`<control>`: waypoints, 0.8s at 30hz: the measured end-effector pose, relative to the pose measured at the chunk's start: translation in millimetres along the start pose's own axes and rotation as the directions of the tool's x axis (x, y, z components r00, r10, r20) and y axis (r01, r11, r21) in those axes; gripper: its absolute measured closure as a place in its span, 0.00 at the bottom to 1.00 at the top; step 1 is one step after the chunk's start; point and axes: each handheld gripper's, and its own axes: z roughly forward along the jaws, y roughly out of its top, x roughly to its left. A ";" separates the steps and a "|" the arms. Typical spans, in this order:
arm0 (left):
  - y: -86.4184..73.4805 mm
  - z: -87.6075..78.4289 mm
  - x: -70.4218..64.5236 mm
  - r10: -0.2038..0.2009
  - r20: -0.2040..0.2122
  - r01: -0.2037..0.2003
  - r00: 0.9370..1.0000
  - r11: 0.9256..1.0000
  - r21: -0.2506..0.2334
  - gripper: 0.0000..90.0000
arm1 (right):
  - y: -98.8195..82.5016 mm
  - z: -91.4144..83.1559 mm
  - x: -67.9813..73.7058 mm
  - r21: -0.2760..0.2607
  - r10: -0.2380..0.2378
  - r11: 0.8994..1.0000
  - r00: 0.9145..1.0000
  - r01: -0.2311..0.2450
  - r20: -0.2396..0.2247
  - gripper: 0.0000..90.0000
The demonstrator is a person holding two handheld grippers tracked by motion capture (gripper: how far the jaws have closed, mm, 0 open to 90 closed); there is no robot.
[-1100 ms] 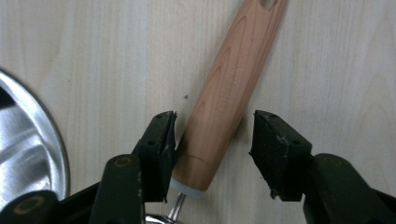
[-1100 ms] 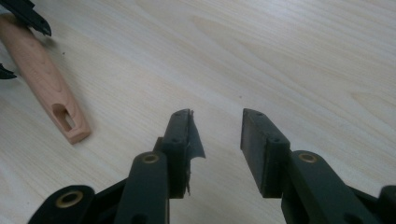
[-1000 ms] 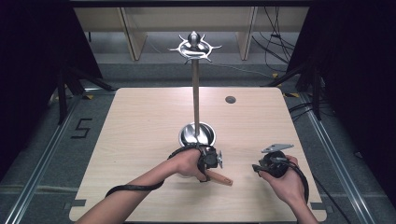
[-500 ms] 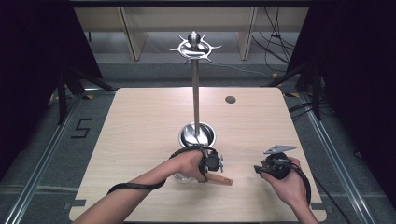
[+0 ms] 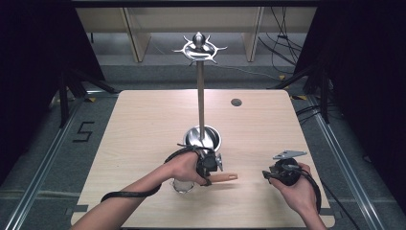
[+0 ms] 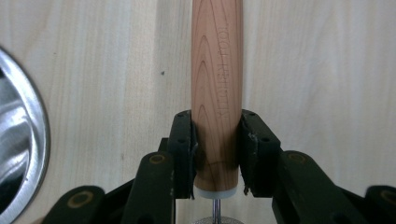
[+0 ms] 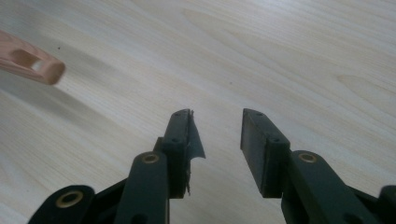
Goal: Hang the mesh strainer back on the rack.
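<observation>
Pale wood-grain surface [image 5: 143, 124] stands in a dark room with black curtains at both sides, and a tall metal utensil stand [image 5: 200, 100], with a hook crown on top and a round steel base, rises from its middle.

Just in front of that base, the left gripper [image 5: 209, 165] holds a utensil by its wooden handle [image 5: 224, 177]. In the left gripper view the jaws are clamped on the handle [image 6: 217, 93] near its ferrule end; they have just been closing onto it. The handle's long axis runs straight out along the jaws, away from the hand. In the high view that same axis lies level across the surface, its free end pointing toward the right gripper [image 5: 282, 172], with bare wood between the two. The utensil's working end, a round metal-and-mesh head [image 5: 183, 186], pokes out beneath the left hand [image 5: 184, 166], so I judge it a small strainer, though little of it is clear.

The right gripper's jaws stand apart with nothing between them, hovering over bare surface in the right gripper view, where the tip of the handle [image 7: 32, 65] enters at upper left and shows a hanging hole that the high view does not resolve. The high view alone shows the hooks well above both hands.
</observation>
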 end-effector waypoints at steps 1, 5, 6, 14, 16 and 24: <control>-1.8 -3.1 -0.3 -0.008 -0.003 0.008 1.000 1.000 -0.022 0.75 | 0.8 0.0 -1.6 -0.002 -0.017 1.000 1.000 0.017 0.002 0.71; -12.1 -14.1 -6.8 -0.105 -0.004 0.103 0.994 0.979 -0.174 0.75 | 2.1 0.0 -3.2 -0.024 -0.021 0.999 1.000 0.021 0.009 0.71; -15.2 -17.2 -8.7 -0.134 -0.001 0.131 0.991 0.970 -0.206 0.75 | 1.7 -0.8 -2.4 -0.015 -0.002 1.000 1.000 0.002 0.004 0.71; -44.4 -41.8 -23.9 -0.261 0.021 0.242 0.965 0.859 -0.451 0.75 | -0.7 -5.2 -4.2 -0.040 0.025 0.999 0.999 -0.024 0.019 0.71; -52.1 -47.4 -27.3 -0.259 0.022 0.236 0.966 0.840 -0.489 0.75 | -0.1 -5.6 -3.9 -0.042 0.031 0.999 0.999 -0.030 0.021 0.71; -76.7 -63.4 -39.7 -0.334 0.021 0.283 0.942 0.765 -0.579 0.75 | 1.6 -4.9 -3.6 -0.051 0.027 0.998 0.999 -0.025 0.028 0.71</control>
